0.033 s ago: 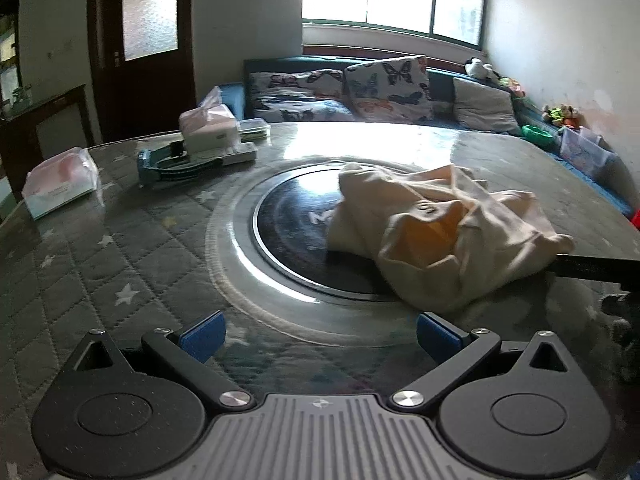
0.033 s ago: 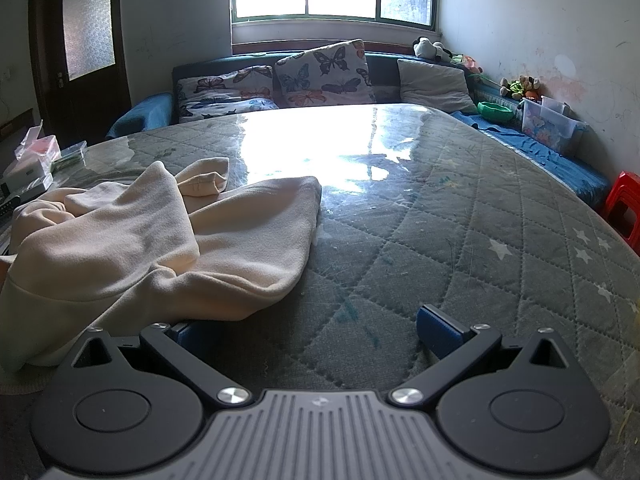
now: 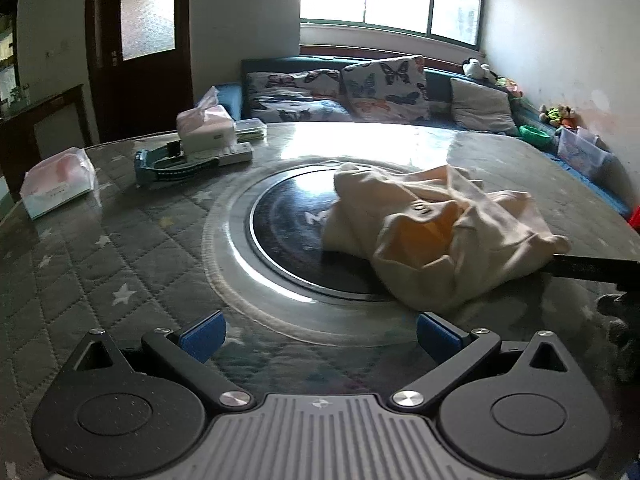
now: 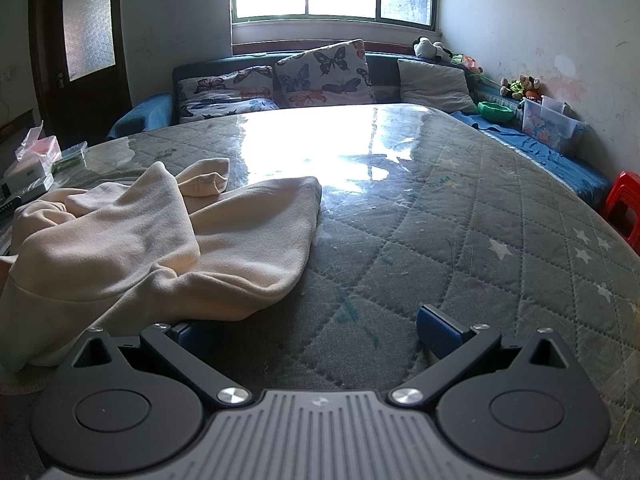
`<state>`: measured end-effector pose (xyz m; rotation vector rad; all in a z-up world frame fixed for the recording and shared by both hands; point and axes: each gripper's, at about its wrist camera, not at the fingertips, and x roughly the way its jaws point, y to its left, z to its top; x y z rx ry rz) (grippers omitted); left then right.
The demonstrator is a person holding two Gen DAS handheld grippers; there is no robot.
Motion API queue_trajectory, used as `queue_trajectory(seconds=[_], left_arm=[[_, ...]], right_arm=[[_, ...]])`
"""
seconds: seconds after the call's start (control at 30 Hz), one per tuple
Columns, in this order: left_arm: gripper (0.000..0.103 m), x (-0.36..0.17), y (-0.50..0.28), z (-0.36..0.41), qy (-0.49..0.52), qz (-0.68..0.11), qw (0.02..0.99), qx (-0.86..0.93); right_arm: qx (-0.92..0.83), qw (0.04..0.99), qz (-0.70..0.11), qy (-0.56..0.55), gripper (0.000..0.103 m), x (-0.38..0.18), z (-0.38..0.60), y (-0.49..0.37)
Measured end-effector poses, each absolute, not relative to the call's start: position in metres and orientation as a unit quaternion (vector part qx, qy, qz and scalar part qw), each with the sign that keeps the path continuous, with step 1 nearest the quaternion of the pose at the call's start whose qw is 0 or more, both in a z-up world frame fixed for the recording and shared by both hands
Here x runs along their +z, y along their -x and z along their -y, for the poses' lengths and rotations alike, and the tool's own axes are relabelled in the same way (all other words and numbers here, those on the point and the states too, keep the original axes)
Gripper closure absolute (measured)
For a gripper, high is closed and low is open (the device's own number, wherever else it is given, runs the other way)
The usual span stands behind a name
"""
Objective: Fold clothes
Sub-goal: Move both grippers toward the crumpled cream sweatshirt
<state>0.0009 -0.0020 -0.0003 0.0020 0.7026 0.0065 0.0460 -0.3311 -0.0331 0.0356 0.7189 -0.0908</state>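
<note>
Cream garment (image 4: 152,240): crumpled heap on table (image 4: 440,220). Left gripper (image 3: 318,330), right gripper (image 4: 308,322): spread wide, holding nothing. Risk: pinching several bunched layers together, dragging whole heap.

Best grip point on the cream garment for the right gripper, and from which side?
Probably the near hem of the garment, coming in low from the front edge of the table. That edge lies flat and thin right by the right gripper, whose jaws are open, with one finger already tucked under the cloth. The middle is bunched in thick folds, harder to pinch as one layer.
</note>
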Motion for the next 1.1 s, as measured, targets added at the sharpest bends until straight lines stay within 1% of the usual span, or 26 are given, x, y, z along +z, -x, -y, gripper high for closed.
queue_trajectory(seconds=[0.1, 0.37, 0.77, 1.1], left_arm=[[0.000, -0.001, -0.003, 0.007, -0.004, -0.347, 0.938, 0.008], [0.000, 0.006, 0.006, 0.012, 0.024, -0.358, 0.933, -0.014], [0.000, 0.010, 0.016, 0.020, 0.015, -0.369, 0.929, -0.014], [0.000, 0.009, 0.019, 0.023, 0.020, -0.376, 0.926, -0.013]], right_arm=[[-0.040, 0.935, -0.353, -0.017, 0.000, -0.030, 0.328, -0.046], [0.006, 0.944, -0.331, -0.003, 0.000, -0.013, 0.319, -0.013], [0.066, 0.947, -0.314, 0.015, 0.000, 0.009, 0.303, 0.033], [0.096, 0.945, -0.311, 0.034, 0.000, 0.015, 0.288, 0.053]])
